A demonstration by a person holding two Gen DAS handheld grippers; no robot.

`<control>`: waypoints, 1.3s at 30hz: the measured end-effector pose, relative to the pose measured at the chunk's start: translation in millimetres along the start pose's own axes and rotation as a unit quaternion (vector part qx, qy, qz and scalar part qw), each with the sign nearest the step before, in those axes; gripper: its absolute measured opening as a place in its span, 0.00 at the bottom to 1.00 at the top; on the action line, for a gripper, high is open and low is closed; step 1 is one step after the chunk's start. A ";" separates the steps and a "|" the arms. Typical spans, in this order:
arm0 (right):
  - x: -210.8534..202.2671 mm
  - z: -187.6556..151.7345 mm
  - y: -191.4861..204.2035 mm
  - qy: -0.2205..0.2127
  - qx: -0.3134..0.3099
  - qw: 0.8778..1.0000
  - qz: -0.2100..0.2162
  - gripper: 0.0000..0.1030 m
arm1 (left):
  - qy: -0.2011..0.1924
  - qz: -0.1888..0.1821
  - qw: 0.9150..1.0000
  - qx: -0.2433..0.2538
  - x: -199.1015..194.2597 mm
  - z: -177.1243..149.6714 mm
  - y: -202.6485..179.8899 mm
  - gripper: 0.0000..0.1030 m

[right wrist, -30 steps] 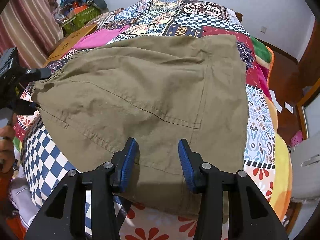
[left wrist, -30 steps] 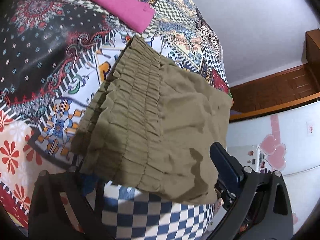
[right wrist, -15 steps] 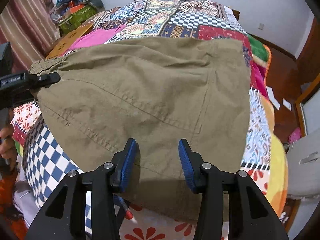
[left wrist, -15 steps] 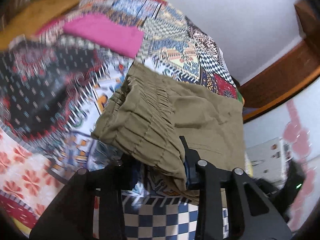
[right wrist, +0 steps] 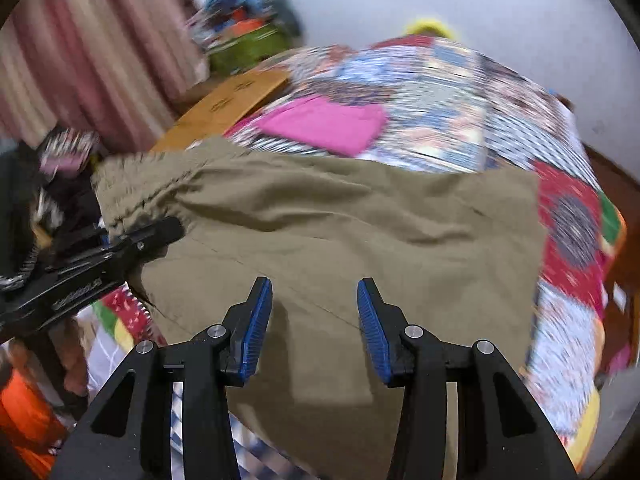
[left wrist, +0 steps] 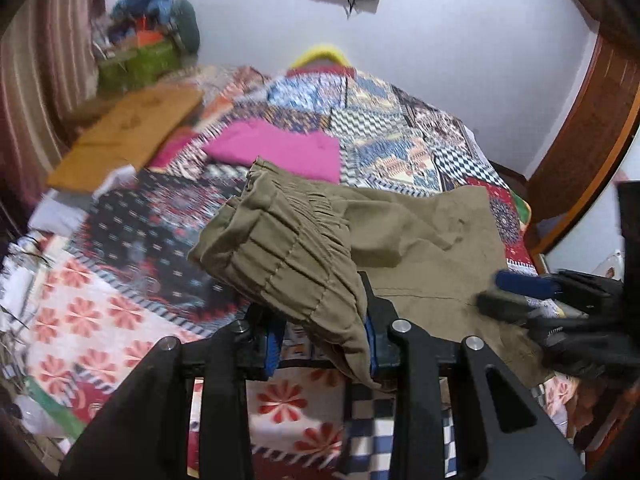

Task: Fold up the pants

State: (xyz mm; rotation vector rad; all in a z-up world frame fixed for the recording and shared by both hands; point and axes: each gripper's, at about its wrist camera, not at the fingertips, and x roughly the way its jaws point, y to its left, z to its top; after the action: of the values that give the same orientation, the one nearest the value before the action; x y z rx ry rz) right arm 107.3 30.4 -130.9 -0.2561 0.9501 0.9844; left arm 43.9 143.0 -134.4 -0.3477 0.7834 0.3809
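Olive pants (left wrist: 420, 240) (right wrist: 340, 220) lie spread across the patchwork quilt (left wrist: 120, 300). In the left wrist view my left gripper (left wrist: 320, 332) is shut on the bunched elastic waistband (left wrist: 280, 252), which is lifted and folded over its fingers. The left gripper (right wrist: 132, 240) also shows at the left of the right wrist view, at the waistband corner. My right gripper (right wrist: 314, 312) sits at the near edge of the pants. Fabric fills the gap between its blue pads. From the left wrist view the right gripper (left wrist: 516, 292) clamps that edge from above and below.
A folded pink garment (left wrist: 280, 148) (right wrist: 324, 124) lies on the quilt beyond the pants. A flat cardboard piece (left wrist: 128, 132) and a pile of bags (left wrist: 140, 64) sit at the far left by a striped curtain (right wrist: 80, 60). A wooden door frame (left wrist: 580, 160) stands at the right.
My left gripper went from open to shut on the waistband and raised it, rolling upright. The right gripper rose and shifted with the pants edge still between its pads.
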 end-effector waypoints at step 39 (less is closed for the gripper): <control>-43.6 -97.5 -63.9 0.040 0.079 0.994 -0.068 0.42 | -0.061 -0.081 0.976 0.190 -32.9 3.2 -120.1 0.27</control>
State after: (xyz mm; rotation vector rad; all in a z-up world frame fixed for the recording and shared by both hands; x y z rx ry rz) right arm 94.4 -87.6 -168.2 -0.2254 1.0639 0.7751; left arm 79.1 32.5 -88.8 -0.0274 0.6835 0.0922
